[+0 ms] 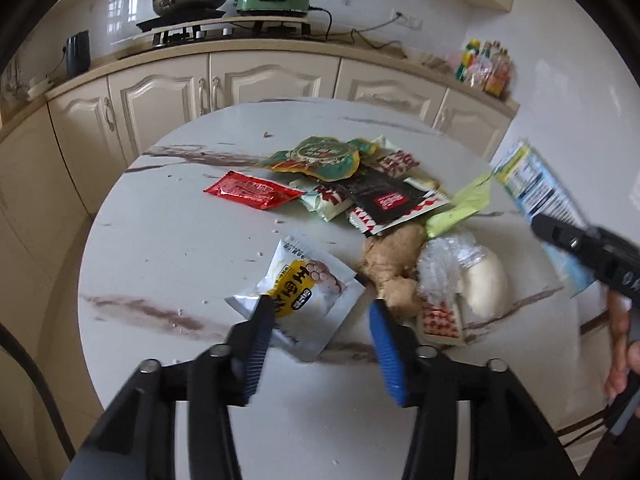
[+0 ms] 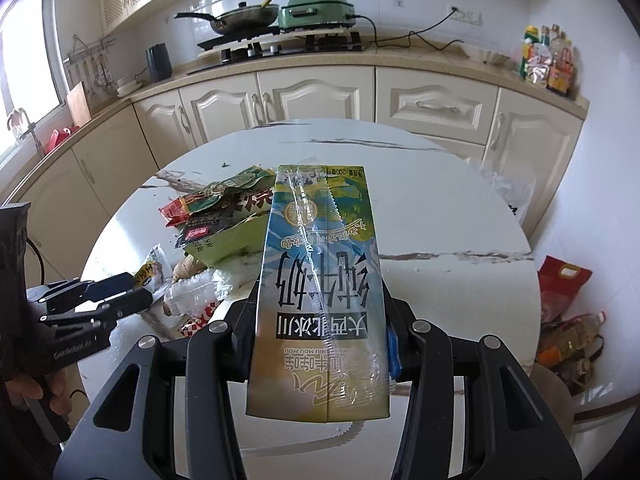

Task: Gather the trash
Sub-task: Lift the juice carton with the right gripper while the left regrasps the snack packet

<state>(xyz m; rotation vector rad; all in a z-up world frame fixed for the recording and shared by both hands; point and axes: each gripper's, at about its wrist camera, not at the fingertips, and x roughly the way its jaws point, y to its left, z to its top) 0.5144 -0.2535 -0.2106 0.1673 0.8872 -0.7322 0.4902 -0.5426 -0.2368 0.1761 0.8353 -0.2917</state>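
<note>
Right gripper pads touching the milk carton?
Touching. The right wrist view shows the right gripper with its fingers pressed against both sides of the milk carton, which is held clear of the table.

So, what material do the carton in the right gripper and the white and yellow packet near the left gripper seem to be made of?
Carton: printed coated paperboard, it seems; flat faces, sharp folded edges, a clear-wrapped straw on its face.
White and yellow packet: probably glossy plastic or foil film; silvery torn edge, soft creases.

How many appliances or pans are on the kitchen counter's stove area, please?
2: a dark frying pan on the left of the black gas hob, and a green lidded electric cooker right beside it.
</note>
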